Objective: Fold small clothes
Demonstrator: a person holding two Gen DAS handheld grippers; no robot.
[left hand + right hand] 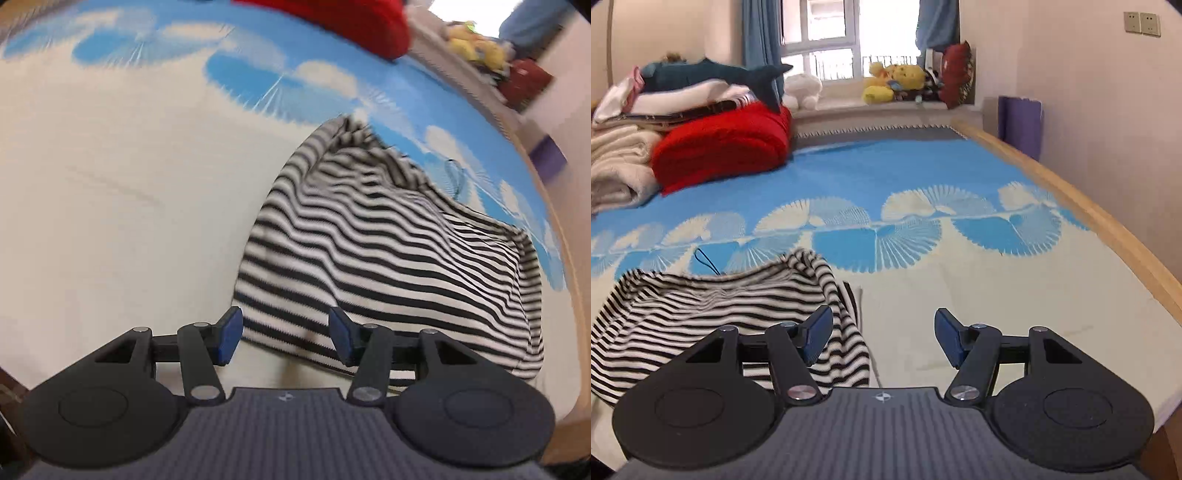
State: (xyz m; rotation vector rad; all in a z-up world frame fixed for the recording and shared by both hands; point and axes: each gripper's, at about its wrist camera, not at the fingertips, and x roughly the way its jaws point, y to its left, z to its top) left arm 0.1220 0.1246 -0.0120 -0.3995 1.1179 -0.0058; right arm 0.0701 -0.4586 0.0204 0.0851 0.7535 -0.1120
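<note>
Left wrist view: left claw point(285, 335) open, nothing between the pads, hanging over the near hem of the striped top point(388, 251). Top lies rumpled and partly doubled over on the bed point(110, 184). Thin knit, so likely light, limp and stretchy; best pinched at a hem corner or shoulder seam, not mid-panel.

Right wrist view: right claw point(882, 338) open and empty, the top's right edge just beside its left finger. A thin dark cord point(707, 263) lies at the top's far edge and could snag. Red blanket point(720, 147), towel stack point(620, 166), plush shark point(713, 74) well apart; bed clear to the right.
</note>
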